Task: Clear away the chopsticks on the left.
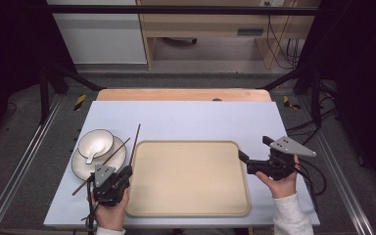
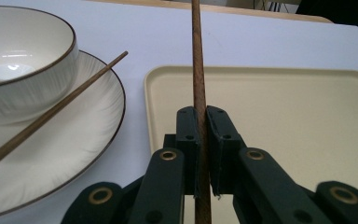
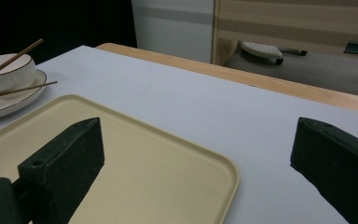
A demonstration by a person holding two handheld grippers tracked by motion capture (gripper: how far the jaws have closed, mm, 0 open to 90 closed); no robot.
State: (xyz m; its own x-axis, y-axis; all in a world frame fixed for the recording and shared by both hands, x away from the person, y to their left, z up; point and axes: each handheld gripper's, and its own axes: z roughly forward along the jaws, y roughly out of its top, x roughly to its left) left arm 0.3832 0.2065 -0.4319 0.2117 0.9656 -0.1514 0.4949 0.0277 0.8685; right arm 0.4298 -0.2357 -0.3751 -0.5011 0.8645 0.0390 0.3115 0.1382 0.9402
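My left gripper (image 1: 126,172) is at the tray's left edge, shut on a brown chopstick (image 1: 136,139) that points away over the white table. In the left gripper view the chopstick (image 2: 198,70) runs straight up between the pressed pads of my left gripper (image 2: 201,119). A second chopstick (image 1: 118,149) lies slanted across the white plate (image 1: 115,164), beside the white bowl (image 1: 98,139) with a spoon (image 1: 91,152) in it. At the tray's right edge a hand holds my right gripper (image 1: 253,148) open and empty. In the right gripper view my right gripper (image 3: 196,154) spreads its jaws wide.
The beige tray (image 1: 188,178) lies bare in the middle of the table, also seen as tray (image 2: 284,116) and tray (image 3: 135,154). The plate (image 2: 74,140) and bowl (image 2: 23,60) stand left of it. A wooden strip (image 1: 183,94) borders the table's far edge.
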